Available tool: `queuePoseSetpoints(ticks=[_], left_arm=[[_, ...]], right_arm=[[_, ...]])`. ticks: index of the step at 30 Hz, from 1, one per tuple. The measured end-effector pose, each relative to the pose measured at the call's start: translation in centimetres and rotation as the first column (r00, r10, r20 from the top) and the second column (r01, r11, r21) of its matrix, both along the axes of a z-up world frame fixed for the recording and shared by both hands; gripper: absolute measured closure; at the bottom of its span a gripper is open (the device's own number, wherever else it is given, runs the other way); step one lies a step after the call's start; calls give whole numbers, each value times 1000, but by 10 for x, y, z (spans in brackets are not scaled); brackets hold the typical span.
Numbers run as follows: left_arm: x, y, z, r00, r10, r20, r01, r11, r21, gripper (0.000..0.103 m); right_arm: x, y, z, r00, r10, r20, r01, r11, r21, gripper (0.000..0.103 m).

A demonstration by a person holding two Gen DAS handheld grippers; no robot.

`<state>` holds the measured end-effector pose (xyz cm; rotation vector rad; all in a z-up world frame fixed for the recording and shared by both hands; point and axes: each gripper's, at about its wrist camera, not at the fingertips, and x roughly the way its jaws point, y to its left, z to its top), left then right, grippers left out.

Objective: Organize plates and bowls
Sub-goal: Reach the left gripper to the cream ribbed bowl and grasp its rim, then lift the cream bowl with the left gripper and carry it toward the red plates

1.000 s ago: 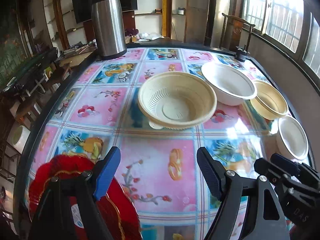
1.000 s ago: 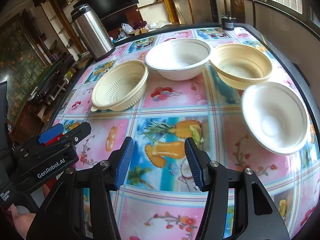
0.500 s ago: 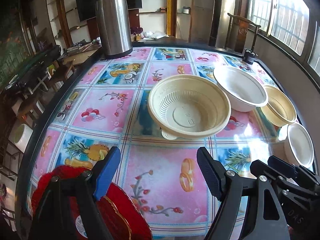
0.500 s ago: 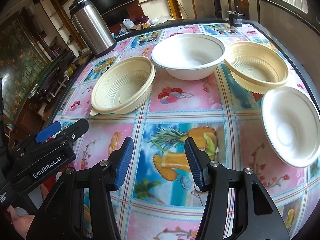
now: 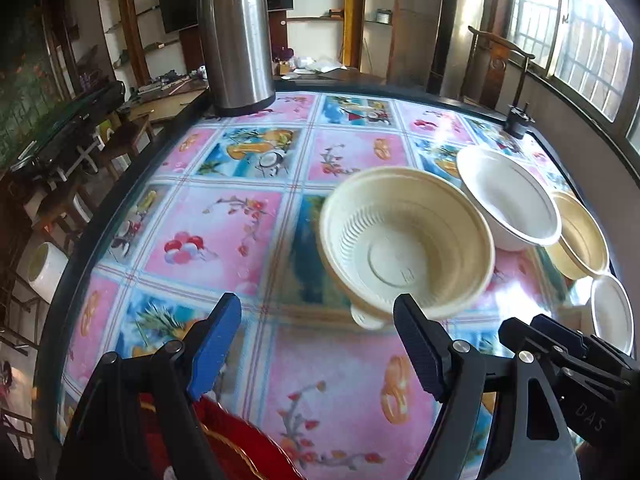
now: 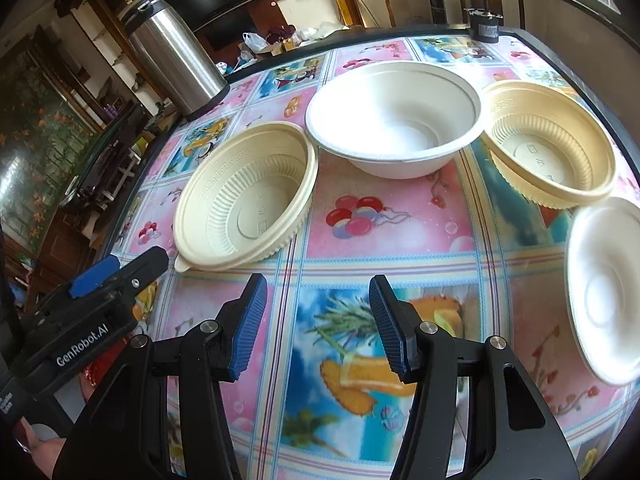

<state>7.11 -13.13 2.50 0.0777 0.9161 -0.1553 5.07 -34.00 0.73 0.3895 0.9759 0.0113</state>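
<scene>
Both grippers hang above the glossy fruit-print tablecloth (image 6: 400, 236). The left gripper (image 5: 316, 344) has its ribbed blue pads spread apart, holding nothing; the right gripper (image 6: 318, 324) likewise gapes empty. At centre frame sits a ribbed cream plastic bowl (image 5: 404, 240), round with a small tab. Right of it, a smooth white bowl (image 6: 394, 116), another ribbed cream bowl (image 6: 548, 144), and a small white bowl (image 6: 606, 288). A red plate (image 5: 224, 440) lies at the lower left. A cylindrical steel flask (image 5: 236, 36) stands upper left.

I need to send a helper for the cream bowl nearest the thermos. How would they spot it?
Find the steel thermos. The ribbed cream bowl sits nearest it, left of the smooth white bowl. Unlike the other ribbed bowl, it has a small tab on its near rim.
</scene>
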Motion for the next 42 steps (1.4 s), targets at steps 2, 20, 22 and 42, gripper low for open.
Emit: queuePoseSetpoints(ticks=[2, 20, 22, 42], left_arm=[[5, 1, 0, 1000, 5, -3, -5, 1000, -2, 24], [45, 4, -8, 998, 20, -67, -23, 999, -41, 24], [52, 4, -10, 996, 23, -82, -27, 998, -50, 24], [71, -4, -19, 993, 27, -115, -32, 999, -36, 24]], right_arm=[[4, 1, -1, 1000, -2, -5, 2, 1000, 1, 49], [28, -8, -15, 999, -34, -33, 36, 997, 72, 49], [33, -11, -18, 998, -37, -41, 41, 994, 100, 49], [71, -4, -11, 1000, -9, -17, 12, 989, 146, 49]])
